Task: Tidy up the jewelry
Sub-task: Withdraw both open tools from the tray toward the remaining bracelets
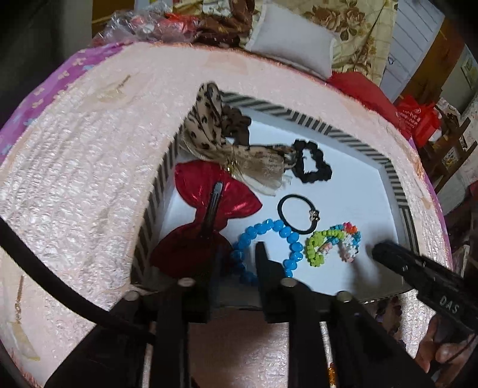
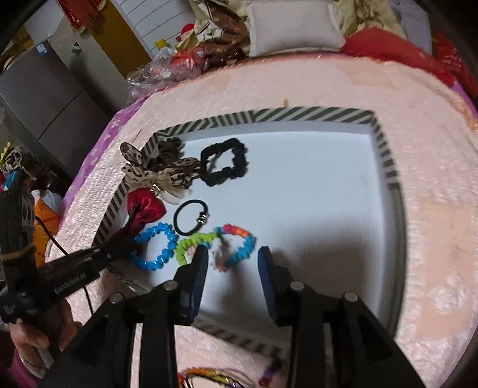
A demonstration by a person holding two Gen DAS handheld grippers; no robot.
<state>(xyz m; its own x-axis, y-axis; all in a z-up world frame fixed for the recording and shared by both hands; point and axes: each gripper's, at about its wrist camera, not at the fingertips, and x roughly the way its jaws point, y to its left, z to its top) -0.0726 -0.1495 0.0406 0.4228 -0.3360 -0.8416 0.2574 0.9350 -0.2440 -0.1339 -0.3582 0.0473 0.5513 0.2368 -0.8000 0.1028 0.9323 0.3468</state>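
Inside striped tray (image 2: 385, 155), multicoloured bead bracelet (image 2: 239, 247), loosely coiled.

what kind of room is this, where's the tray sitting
Most likely a bedroom: the striped tray of hair ties sits on a bed's pink quilt, with a white pillow and heaped floral bedding behind it.

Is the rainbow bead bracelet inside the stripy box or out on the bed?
Inside. The rainbow bead bracelet lies on the white floor of the stripy box, beside the blue bracelet.
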